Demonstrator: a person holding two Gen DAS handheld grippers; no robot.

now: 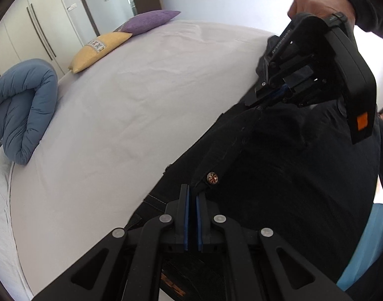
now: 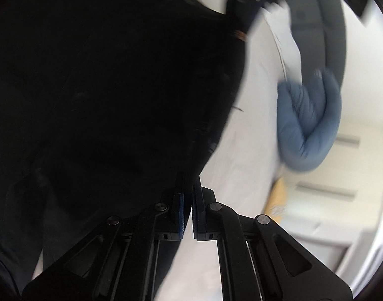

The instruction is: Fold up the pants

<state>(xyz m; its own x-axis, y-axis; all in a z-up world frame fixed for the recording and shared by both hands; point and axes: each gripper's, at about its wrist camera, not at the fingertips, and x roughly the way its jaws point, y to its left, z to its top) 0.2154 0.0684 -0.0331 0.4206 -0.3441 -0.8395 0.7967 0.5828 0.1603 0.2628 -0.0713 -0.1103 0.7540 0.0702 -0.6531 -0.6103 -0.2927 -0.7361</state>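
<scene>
**Risk: waistband slip during lift**

The black pants [image 1: 279, 170] hang at 4 o'clock over the bed [image 1: 141, 100]. Left gripper [image 1: 193, 195] pinches the waistband beside the button [image 1: 212, 177]; right gripper [image 2: 187, 195] pinches its far end. Uneven pull, in my judgement, could strip fabric from either shallow grip.

Bed [image 1: 121, 105] with a plain white sheet, lightly wrinkled, fills most of the left wrist view. Black pants [image 1: 279, 175] lie on its near right part. Rolled blue duvet [image 1: 23, 110] sits at the left edge. Yellow cushion [image 1: 98, 50] at the far left, purple cushion [image 1: 149, 20] just behind it, touching. Right wrist view is blurred: sheet, pants, duvet visible.
</scene>
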